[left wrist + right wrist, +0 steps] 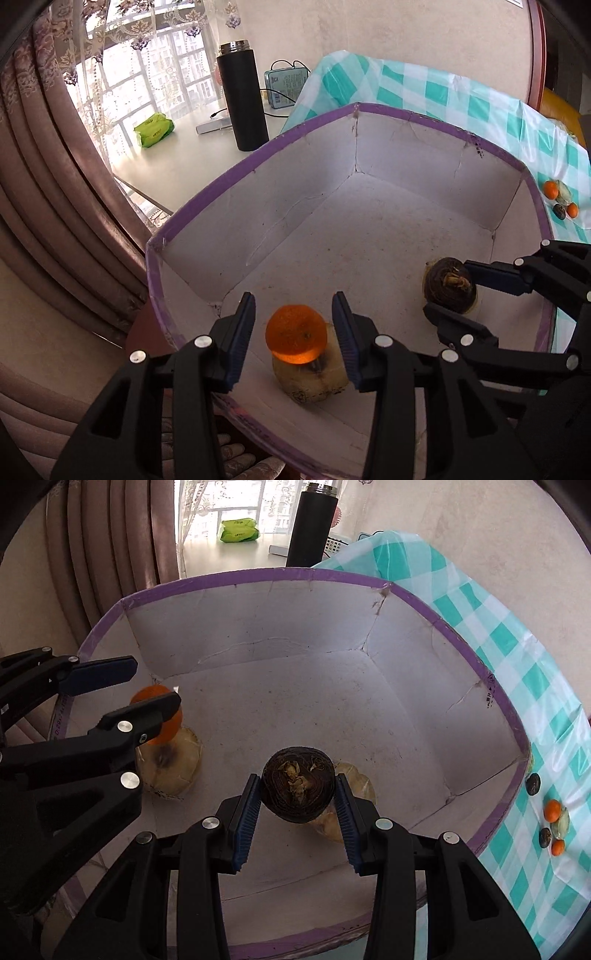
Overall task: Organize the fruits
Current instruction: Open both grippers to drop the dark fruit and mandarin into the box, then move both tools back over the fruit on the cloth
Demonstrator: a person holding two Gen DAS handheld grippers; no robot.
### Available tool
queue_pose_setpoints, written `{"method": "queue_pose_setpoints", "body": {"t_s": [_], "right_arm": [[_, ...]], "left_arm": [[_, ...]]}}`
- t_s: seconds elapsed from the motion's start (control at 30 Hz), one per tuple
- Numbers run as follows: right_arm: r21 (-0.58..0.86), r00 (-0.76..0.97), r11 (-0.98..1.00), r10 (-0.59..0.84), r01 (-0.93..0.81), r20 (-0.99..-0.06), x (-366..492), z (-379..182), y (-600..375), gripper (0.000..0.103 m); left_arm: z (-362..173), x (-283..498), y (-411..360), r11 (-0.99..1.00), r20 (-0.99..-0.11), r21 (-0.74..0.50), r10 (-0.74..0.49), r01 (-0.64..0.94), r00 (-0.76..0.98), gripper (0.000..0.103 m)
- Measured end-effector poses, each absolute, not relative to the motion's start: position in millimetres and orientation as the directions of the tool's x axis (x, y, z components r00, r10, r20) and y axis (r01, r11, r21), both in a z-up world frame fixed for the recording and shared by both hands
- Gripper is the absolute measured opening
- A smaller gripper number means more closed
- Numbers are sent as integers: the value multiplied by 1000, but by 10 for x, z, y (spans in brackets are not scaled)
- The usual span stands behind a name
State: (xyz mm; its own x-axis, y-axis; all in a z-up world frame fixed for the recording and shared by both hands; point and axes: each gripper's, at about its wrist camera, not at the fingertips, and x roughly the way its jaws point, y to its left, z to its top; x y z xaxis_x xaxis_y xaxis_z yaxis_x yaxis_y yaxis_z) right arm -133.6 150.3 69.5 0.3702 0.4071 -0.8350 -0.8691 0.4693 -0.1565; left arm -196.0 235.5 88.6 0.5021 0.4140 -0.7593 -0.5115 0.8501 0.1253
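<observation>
A white cardboard box with a purple rim fills both views. Inside it, an orange rests on a pale yellowish fruit. My left gripper straddles the orange with a small gap at each pad, so it is open. My right gripper is shut on a dark brown round fruit, low over the box floor. Another pale fruit lies just behind and under it.
Several small fruits, orange and dark, lie on the teal checked tablecloth right of the box. A black flask and a green packet stand on the white sill behind. Curtains hang at left.
</observation>
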Motion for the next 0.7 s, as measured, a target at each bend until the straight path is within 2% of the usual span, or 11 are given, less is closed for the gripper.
{"method": "queue_pose_setpoints", "body": {"t_s": [0.2,0.27,0.43,0.53,0.6,0.7], "right_arm": [[-167,373,470,387,-866,-843,-1324,635,1529,42],[-171,376,470,387,-866,-842,-1324,632,1521,43],[-176,383,462,404,-869,-831,-1355,623,1501,52],[-176,387,465,410,-868,-826,-1347,629,1490,53],[-179,394,467,417,-866,-819,-1346,633,1489,61],[-183,406,474,424,-861,-810,-1346,643,1486,63]], "left_arm": [[858,-1946,2284,857,-756,156,424,-492,499,52],[857,-1939,2284,859,-756,147,417,-490,504,57],[868,-1920,2293,853,-749,147,426,-500,508,69],[889,-1935,2321,826,-732,180,475,-535,488,84],[899,-1948,2346,832,-732,162,461,-530,501,86],[914,-1955,2344,829,-723,154,465,-537,511,88]]}}
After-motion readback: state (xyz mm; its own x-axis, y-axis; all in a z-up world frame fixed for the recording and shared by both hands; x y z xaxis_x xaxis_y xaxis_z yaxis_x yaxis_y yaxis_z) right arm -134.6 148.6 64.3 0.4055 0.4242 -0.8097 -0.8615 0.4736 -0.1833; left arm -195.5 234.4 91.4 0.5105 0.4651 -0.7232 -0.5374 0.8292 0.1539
